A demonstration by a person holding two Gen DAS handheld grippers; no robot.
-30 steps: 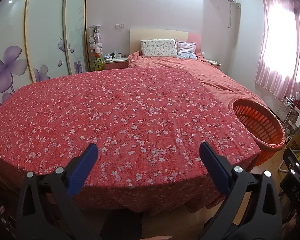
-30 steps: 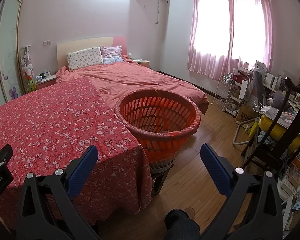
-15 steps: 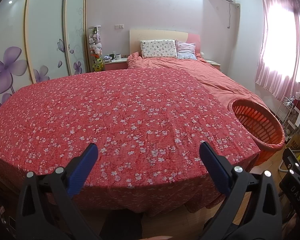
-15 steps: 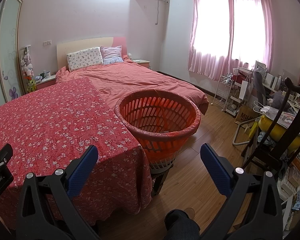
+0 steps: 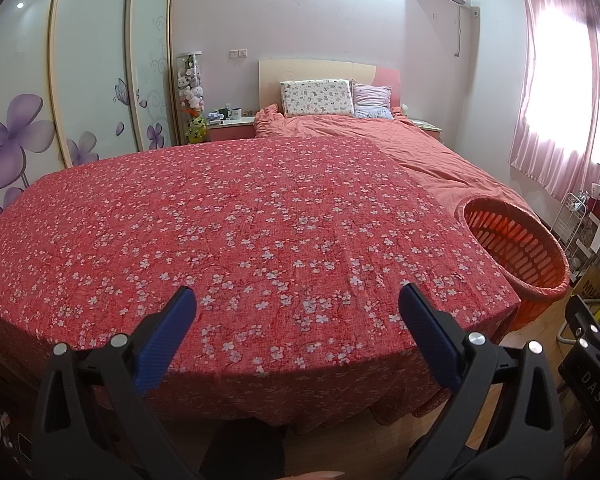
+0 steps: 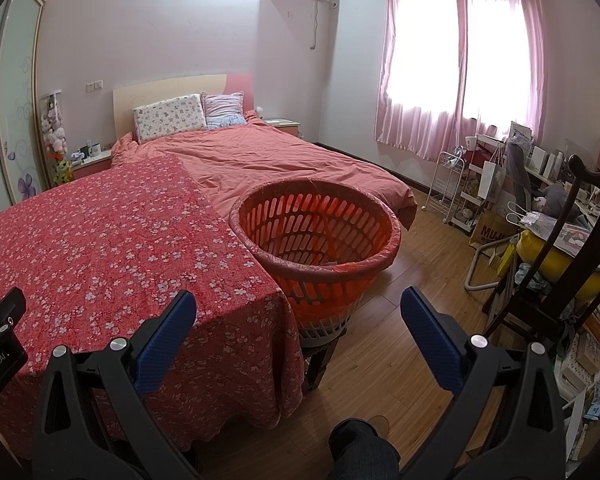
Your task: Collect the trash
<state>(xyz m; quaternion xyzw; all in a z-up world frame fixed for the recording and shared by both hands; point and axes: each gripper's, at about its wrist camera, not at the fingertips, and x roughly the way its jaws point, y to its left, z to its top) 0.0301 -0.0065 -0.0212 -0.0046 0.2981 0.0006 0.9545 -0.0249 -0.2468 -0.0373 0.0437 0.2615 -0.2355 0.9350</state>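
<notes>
two grippers, each with blue-padded fingers spread wide and holding nothing. left gripper (image 5: 298, 304) hovers over the near edge of a flowered red cloth (image 5: 240, 240) spread flat on a surface at the foot of the bed (image 5: 400, 148). right gripper (image 6: 298, 306) points toward the orange slatted basket (image 6: 320, 240), lined with a thin bag, standing on the wooden floor (image 6: 412, 292) against the cloth's right corner. no trash can be made out on the cloth; something pale lies low inside the basket, too unclear to name.
</notes>
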